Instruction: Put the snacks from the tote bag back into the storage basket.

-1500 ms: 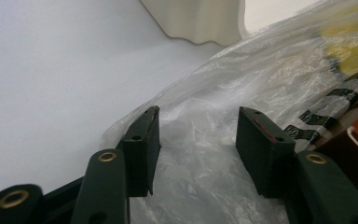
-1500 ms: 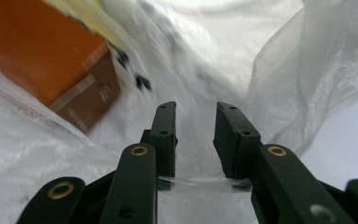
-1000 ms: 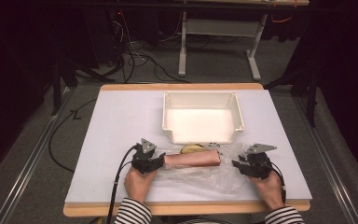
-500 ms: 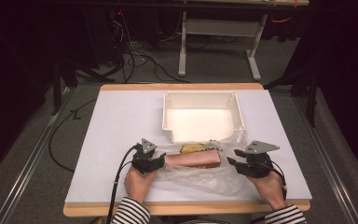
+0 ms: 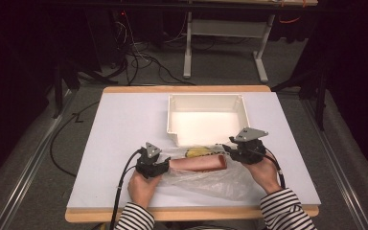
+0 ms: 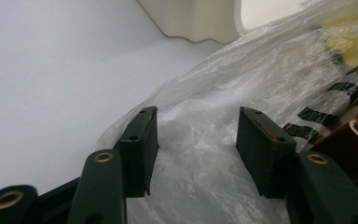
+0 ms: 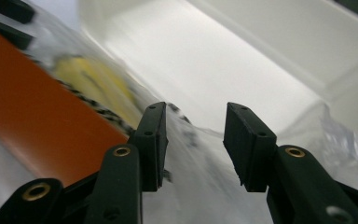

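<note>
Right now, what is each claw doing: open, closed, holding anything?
Left claw: open, jaws apart over the clear plastic bag, not pinching it.
Right claw: open, nothing gripped; bag film lies between its jaws.

- I find no lettering, brand, number or sign that I can read anywhere in my views
- The orange box [image 5: 197, 163] inside the clear plastic bag [image 5: 206, 179] shows a plain face towards me, no print legible
- The black-and-white striped band [image 6: 328, 100] beside my left tongs is a pattern only, not characters
- The white bin [image 5: 206, 120] bears no marking
</note>
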`<state>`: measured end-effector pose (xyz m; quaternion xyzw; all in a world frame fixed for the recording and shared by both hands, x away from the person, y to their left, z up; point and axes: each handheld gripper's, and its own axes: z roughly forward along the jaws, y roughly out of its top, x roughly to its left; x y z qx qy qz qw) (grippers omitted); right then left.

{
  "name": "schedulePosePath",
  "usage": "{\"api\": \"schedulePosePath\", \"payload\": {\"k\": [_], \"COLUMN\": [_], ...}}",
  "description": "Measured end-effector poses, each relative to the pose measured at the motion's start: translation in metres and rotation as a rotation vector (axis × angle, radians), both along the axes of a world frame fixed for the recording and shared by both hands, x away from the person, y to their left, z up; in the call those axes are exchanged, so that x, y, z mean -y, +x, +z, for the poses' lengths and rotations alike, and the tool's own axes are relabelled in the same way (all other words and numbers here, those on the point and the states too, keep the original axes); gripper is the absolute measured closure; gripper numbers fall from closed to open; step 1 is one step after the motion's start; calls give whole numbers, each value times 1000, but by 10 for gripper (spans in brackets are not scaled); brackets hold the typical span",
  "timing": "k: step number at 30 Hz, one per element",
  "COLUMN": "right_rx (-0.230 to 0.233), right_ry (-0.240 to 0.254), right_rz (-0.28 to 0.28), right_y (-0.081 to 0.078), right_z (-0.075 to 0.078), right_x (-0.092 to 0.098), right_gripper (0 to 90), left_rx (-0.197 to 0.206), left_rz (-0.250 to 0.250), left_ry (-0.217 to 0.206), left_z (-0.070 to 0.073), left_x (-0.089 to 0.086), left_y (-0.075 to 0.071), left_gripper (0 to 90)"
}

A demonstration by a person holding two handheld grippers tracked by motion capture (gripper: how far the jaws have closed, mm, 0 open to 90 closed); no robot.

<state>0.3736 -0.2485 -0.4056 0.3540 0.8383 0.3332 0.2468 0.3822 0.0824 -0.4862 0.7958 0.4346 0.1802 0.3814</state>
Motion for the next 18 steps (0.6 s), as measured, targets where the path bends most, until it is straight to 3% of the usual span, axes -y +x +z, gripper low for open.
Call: {"api": "schedulePosePath", "payload": {"k": [3,7,12,17,18], "right_rx": [-42,-96,-176,-185,-182], "right_ry": [7,14,25,34,50], "right_rz": [-50,-97,-105,-99,-104], "right_y": [10,8,3,-1,-4], "right_z": [-13,-34,-57,-64,-66], "right_x": [12,30,42,48,54], "right_gripper": [599,594,545,534,528], "left_rx": [6,12,7,15,17], "left_rz": [1,-1,-10,-66,-85], "left_ry": [11,27,29,75,111], "left_z": [0,0,1,3,5], "left_x": [1,3,2,2,3], "left_y": [0,-1,0,6,11], "left_gripper": [487,485,484,469,469]}}
